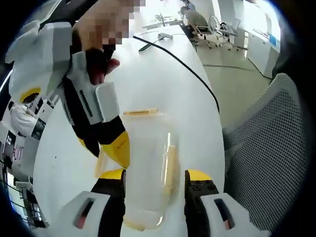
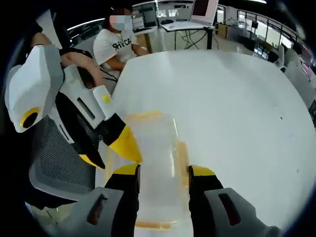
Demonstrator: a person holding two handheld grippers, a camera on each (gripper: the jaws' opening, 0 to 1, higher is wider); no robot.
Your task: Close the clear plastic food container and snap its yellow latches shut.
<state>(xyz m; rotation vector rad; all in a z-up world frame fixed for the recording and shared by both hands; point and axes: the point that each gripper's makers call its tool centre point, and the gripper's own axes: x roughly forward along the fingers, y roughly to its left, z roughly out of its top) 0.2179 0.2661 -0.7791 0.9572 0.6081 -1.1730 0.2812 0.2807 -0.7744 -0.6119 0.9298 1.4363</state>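
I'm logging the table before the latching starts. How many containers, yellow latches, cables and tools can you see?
Clear plastic food container: 1
Yellow latches visible: 4
Black cable: 1
Tools: 2, left tool and right tool
Total: 8

both views close above container (image 1: pixel 145 168) | facing oppositely | shared: container, table (image 2: pixel 237 108)

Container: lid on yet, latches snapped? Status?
Lid looks seated on the clear container. In hand: both claws work it from opposite ends, left claw and right claw astride it. Left: the yellow latches; too blurred to tell whether any has snapped.
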